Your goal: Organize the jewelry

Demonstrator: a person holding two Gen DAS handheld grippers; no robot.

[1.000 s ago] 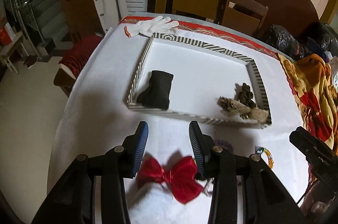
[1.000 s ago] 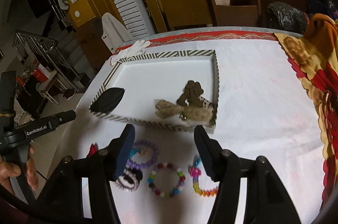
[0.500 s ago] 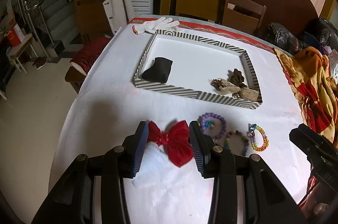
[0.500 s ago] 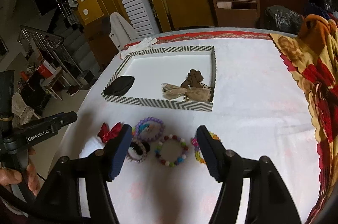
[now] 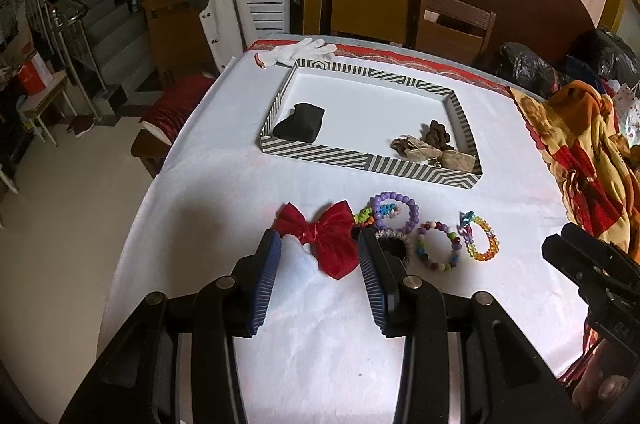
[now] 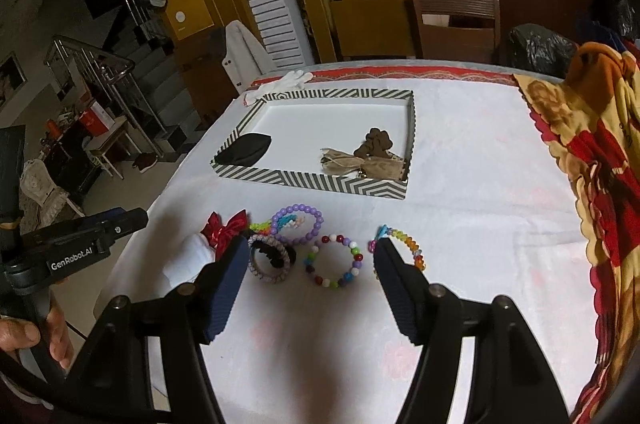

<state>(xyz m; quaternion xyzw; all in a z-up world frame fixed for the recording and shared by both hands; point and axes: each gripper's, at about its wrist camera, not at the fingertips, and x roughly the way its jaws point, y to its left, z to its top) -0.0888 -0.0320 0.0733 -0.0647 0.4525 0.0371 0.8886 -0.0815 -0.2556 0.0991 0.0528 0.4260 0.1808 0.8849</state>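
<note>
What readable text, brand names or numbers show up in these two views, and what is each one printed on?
"GenRobot.AI": white lettering on the black body of the left gripper, seen in the right wrist view.
Embossed marks on the right gripper body at the left wrist view's edge: too blurred to read.
No other text is legible.

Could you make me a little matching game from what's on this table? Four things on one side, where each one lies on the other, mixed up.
Things:
1. red bow
2. black pouch
3. white glove
4. purple bead bracelet

Places:
A. on the cloth beyond the far edge of the striped tray
B. inside the tray, at its left end
C. on the cloth, ahead of the open jaws of the left gripper
D. on the cloth in front of the tray, just right of the bow

Pairs: 1-C, 2-B, 3-A, 4-D
</note>
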